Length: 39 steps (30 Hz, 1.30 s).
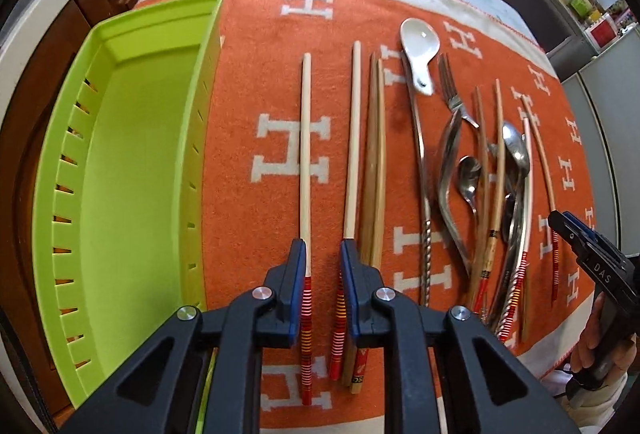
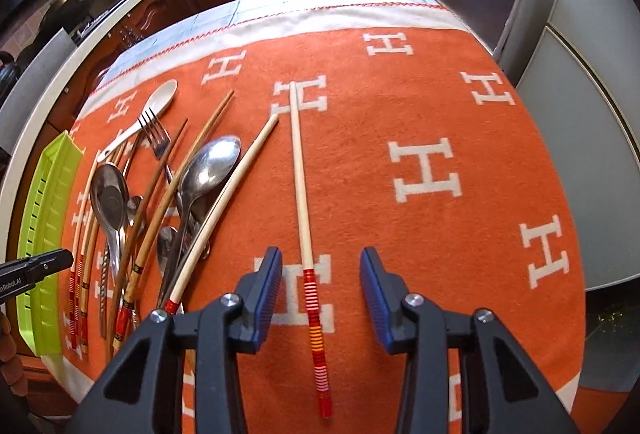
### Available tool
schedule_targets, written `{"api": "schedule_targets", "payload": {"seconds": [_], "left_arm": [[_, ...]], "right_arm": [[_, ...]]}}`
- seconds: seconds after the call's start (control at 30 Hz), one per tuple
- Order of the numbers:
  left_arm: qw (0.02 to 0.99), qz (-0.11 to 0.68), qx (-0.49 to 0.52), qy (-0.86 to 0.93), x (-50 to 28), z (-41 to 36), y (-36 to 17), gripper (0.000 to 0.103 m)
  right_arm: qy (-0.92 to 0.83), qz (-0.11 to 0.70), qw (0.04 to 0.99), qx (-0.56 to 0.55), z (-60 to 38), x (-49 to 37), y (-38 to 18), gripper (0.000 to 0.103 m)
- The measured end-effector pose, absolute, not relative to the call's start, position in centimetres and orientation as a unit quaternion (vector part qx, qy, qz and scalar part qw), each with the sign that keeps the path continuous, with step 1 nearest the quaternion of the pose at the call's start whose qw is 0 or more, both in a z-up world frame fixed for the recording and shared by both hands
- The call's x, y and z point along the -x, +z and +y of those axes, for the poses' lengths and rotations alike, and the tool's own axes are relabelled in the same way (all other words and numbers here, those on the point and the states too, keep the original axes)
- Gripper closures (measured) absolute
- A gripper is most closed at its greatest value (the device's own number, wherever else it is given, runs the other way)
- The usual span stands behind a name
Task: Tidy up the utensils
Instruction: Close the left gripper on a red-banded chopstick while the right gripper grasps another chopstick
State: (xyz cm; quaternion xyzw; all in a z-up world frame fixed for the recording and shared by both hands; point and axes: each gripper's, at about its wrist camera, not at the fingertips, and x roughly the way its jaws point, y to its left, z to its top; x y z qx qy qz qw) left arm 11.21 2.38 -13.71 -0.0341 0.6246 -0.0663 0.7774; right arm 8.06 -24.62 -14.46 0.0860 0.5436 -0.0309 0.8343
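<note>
Orange cloth [image 2: 400, 106] carries the utensils: we see the left gripper [image 1: 323, 266] narrowed around two red-banded chopsticks [image 1: 306, 162] beside the green tray [image 1: 132, 162], while the right gripper [image 2: 320, 276] stands half-open astride a lone chopstick [image 2: 302, 202], pads clear.
</note>
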Motion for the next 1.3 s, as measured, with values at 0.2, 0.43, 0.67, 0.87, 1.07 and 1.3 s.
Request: {"api": "schedule_targets", "payload": {"seconds": [0.2,0.43,0.67,0.87,1.07,1.3], "left_arm": [[0.779,0.624,0.019,-0.059,-11.2,2.2,-14.3,0.088],[0.799,0.599,-0.005,-0.058,-10.9,1.8,-14.2,0.088],[0.837,0.542,-0.033,-0.06,-9.3,1.4,-14.2,0.088],[0.841,0.538,-0.012,-0.064,-8.9,2.0,-14.1,0.088],[0.841,0.537,-0.014,-0.059,-8.6,2.1,-14.2,0.086],[0.844,0.535,-0.014,-0.045,-8.5,1.6,-14.2,0.086]], "right_arm": [[-0.034,0.541,0.839,-0.055,-23.9,-8.2,-14.5,0.063],[-0.044,0.531,0.846,-0.019,-23.1,-8.0,-14.6,0.063],[-0.04,0.511,0.859,-0.016,-22.7,-7.4,-14.7,0.07],[-0.039,0.494,0.868,-0.017,-22.8,-7.0,-14.7,0.072],[-0.036,0.49,0.871,-0.013,-22.7,-6.8,-14.8,0.072],[-0.035,0.482,0.875,-0.014,-22.7,-6.5,-14.9,0.073]]}}
